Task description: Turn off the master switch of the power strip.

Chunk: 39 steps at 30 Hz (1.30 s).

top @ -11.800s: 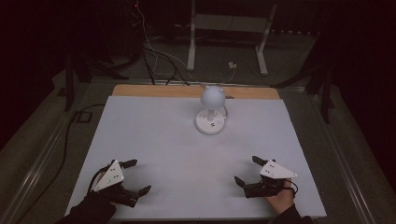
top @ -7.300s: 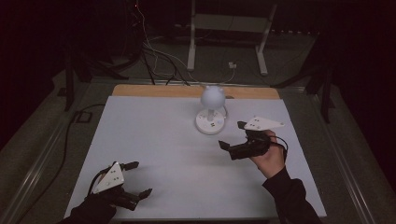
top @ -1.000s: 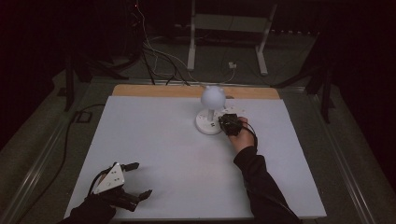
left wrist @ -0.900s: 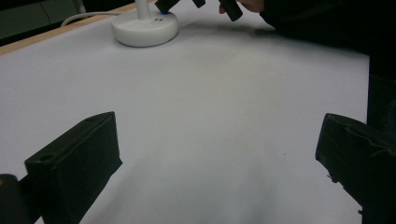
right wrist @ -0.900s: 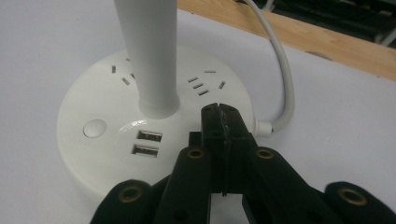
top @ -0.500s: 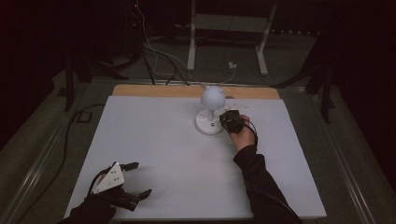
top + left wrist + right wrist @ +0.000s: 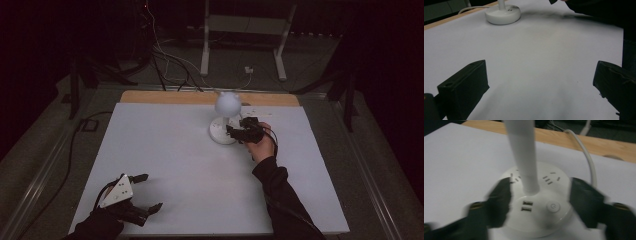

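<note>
High view: right tool [image 7: 239, 131] just opened over lamp base [image 7: 220, 135].

A white plastic desk lamp [image 7: 226, 117] with a globe head, slim upright stem and round socketed base stands near the wooden board's [image 7: 165, 97] far edge

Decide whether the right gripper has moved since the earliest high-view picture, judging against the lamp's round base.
Yes. The right gripper has gone from the table's near right corner up to the lamp base, where its fingers have just been opening over the base.
</note>
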Each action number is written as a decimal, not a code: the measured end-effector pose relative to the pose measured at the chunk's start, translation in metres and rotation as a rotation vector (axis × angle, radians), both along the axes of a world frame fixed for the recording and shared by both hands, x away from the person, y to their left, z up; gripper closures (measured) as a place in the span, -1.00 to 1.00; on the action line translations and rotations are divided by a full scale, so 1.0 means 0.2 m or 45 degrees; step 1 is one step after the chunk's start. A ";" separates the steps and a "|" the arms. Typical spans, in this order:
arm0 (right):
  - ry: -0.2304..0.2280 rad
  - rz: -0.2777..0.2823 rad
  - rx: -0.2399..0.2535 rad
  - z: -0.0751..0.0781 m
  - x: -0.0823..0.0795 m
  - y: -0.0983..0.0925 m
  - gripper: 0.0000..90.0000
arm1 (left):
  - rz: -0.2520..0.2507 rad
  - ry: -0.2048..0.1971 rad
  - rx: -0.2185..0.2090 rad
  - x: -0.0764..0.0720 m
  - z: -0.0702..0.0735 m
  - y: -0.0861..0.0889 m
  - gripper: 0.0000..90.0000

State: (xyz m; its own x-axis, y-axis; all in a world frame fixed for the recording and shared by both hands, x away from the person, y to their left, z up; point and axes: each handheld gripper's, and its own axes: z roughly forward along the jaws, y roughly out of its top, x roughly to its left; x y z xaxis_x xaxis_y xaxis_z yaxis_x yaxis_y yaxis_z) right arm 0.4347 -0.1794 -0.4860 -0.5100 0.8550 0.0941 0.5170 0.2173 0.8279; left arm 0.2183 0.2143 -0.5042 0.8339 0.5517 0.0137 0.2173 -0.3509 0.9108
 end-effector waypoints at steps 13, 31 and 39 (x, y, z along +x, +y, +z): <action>0.027 0.180 0.093 0.06 -0.06 -0.03 -0.98 | 0.001 0.002 -0.004 0.00 0.00 0.00 -0.99; -0.012 0.265 0.117 0.14 -0.22 -0.09 -0.98 | -0.001 0.001 -0.002 0.00 0.00 0.00 -0.99; -0.010 0.307 0.149 0.13 -0.34 -0.14 -0.98 | -0.005 0.001 0.001 0.00 0.00 0.00 -0.99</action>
State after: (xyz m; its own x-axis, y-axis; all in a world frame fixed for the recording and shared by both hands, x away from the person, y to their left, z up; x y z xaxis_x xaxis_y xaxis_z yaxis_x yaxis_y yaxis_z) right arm 0.3673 -0.2069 -0.4602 -0.6986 0.6923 0.1805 0.4555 0.2359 0.8584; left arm 0.2183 0.2142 -0.5042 0.8363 0.5481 0.0133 0.2166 -0.3526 0.9104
